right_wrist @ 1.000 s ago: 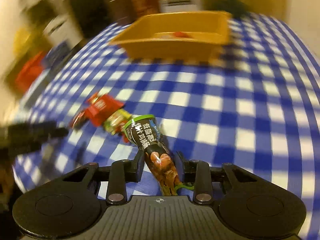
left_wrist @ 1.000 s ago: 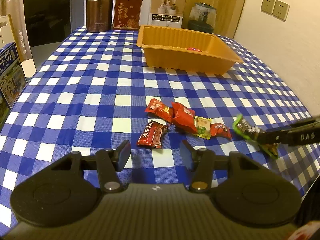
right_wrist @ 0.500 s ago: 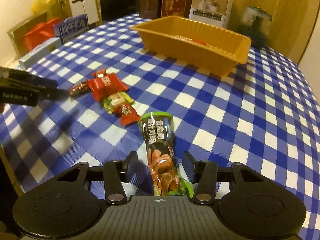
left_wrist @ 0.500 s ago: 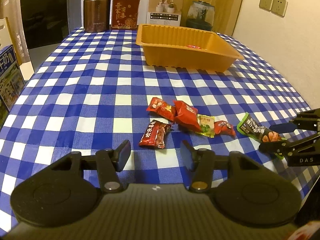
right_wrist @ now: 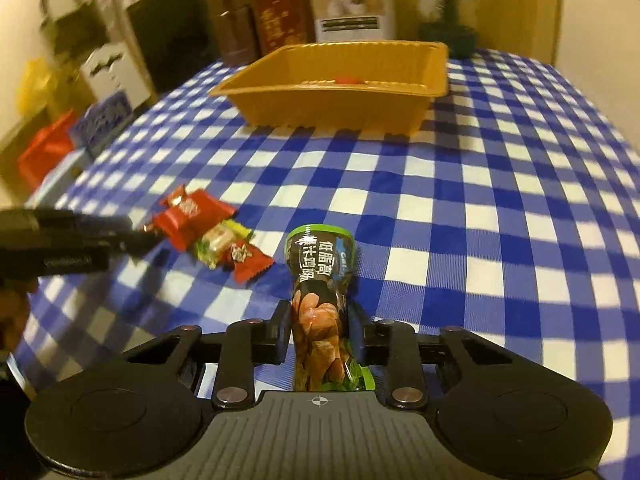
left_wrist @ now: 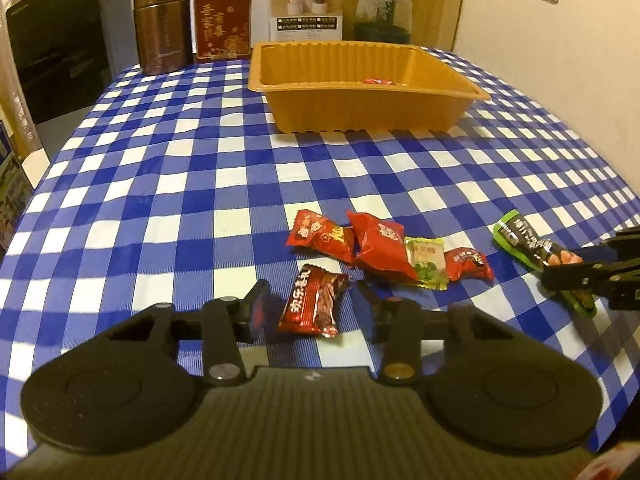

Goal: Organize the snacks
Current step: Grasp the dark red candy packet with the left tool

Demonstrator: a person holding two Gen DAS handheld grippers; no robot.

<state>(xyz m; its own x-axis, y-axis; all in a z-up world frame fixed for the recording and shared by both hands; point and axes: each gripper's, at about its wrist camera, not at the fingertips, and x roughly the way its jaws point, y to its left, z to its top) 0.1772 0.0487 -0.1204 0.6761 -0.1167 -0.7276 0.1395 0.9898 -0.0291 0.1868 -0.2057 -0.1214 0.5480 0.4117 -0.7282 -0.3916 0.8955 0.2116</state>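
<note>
Checked blue-and-white tablecloth [left_wrist: 168, 184] covers the table. Right gripper [right_wrist: 318, 330] pinches a green-black snack pouch [right_wrist: 320, 280]. Left gripper [left_wrist: 310, 306] is spread, a dark red packet [left_wrist: 312, 300] between its jaws. Orange tray [left_wrist: 360, 108] sits well ahead; beige wall [left_wrist: 580, 48] beyond.

Brown canister [left_wrist: 162, 24], red box [left_wrist: 222, 18], glass jar [left_wrist: 383, 10] along checked tablecloth [left_wrist: 160, 184].

Blue-and-white checked tablecloth [left_wrist: 168, 184], orange tray [left_wrist: 360, 96], red snack packets [left_wrist: 320, 234], green-edged black snack pack [right_wrist: 320, 264].
</note>
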